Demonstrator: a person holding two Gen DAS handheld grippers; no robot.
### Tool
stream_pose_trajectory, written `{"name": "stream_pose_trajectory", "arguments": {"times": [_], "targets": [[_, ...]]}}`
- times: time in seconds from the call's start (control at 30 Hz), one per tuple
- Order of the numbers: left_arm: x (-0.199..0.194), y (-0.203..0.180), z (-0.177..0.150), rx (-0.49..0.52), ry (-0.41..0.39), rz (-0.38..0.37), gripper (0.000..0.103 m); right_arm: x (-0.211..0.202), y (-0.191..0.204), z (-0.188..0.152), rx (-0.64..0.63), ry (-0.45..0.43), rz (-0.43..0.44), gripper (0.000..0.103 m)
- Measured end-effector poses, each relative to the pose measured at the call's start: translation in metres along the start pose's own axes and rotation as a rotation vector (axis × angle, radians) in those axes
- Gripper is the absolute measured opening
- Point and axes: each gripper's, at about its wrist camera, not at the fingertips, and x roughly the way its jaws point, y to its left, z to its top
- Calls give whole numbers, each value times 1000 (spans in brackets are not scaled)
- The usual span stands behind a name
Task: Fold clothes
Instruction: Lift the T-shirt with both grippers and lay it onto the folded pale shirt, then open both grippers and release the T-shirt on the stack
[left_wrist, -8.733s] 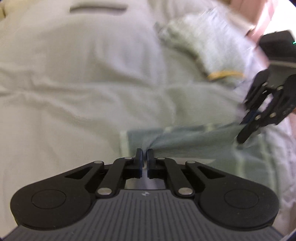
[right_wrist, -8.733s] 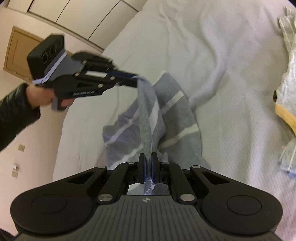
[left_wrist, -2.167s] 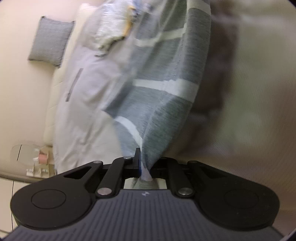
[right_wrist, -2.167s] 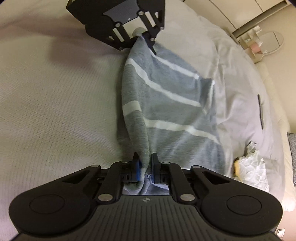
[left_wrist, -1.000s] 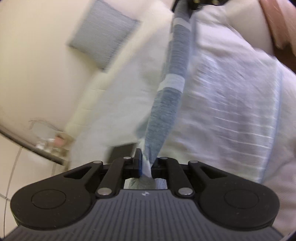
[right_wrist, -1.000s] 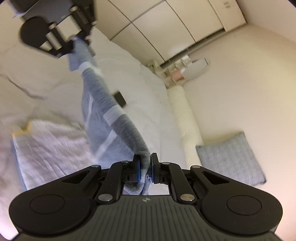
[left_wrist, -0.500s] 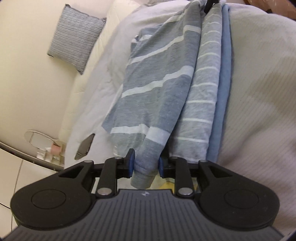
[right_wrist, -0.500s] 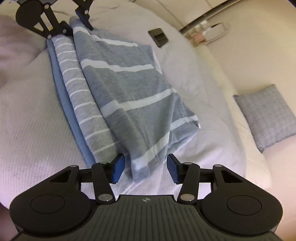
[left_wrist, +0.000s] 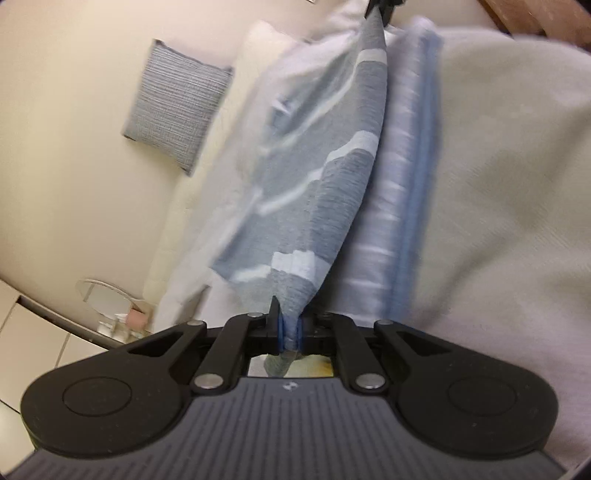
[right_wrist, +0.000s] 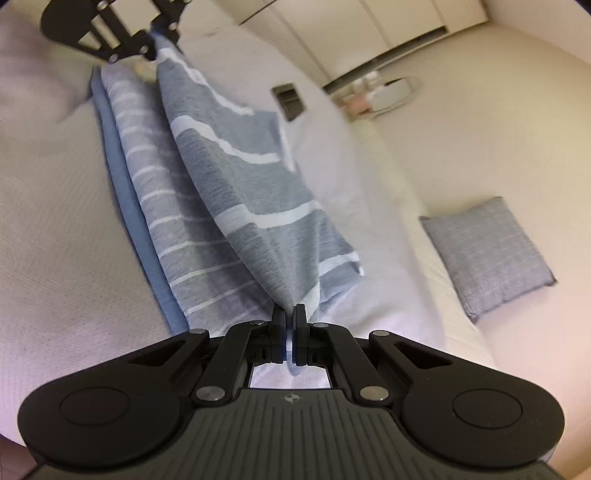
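A grey knit striped shirt (right_wrist: 240, 192) is clamped at opposite ends by the left gripper (left_wrist: 290, 328) and right gripper (right_wrist: 289, 328), stretched lower centre to top.

Half a second ago both our grippers stood open around the grey striped shirt (right_wrist: 255, 206) lying flat on the pile. Now our left gripper (left_wrist: 289, 334) and right gripper (right_wrist: 289, 332) have each pinched an end, and its near edge is lifted taut between them.

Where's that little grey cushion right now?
The grey cushion lies off the bed's edge, on the right of the right wrist view, beyond the striped grey shirt.
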Motion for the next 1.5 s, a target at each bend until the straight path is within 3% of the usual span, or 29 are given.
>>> {"name": "stream_pose_trajectory", "arguments": {"times": [0.43,0.7,0.97,1.07,1.27,1.5], "targets": [[6,-16,-9,-44,28,47,7,10,42,-19,-3,5,-21,0],[4,-18,-9,-39,47,43,6,9,47,-23,5,8,-28,4],[-23,-21,-18,-44,104,47,7,2,43,-24,35,19,-16,6],[-40,-12,-19,-168,130,35,7,-5,42,-26,55,11,-27,12],[-63,19,-8,-542,150,-24,14,-39,36,-31,219,-18,-27,31],[-97,27,4,-901,191,-32,30,-87,27,-46,619,-10,85,57]]}}
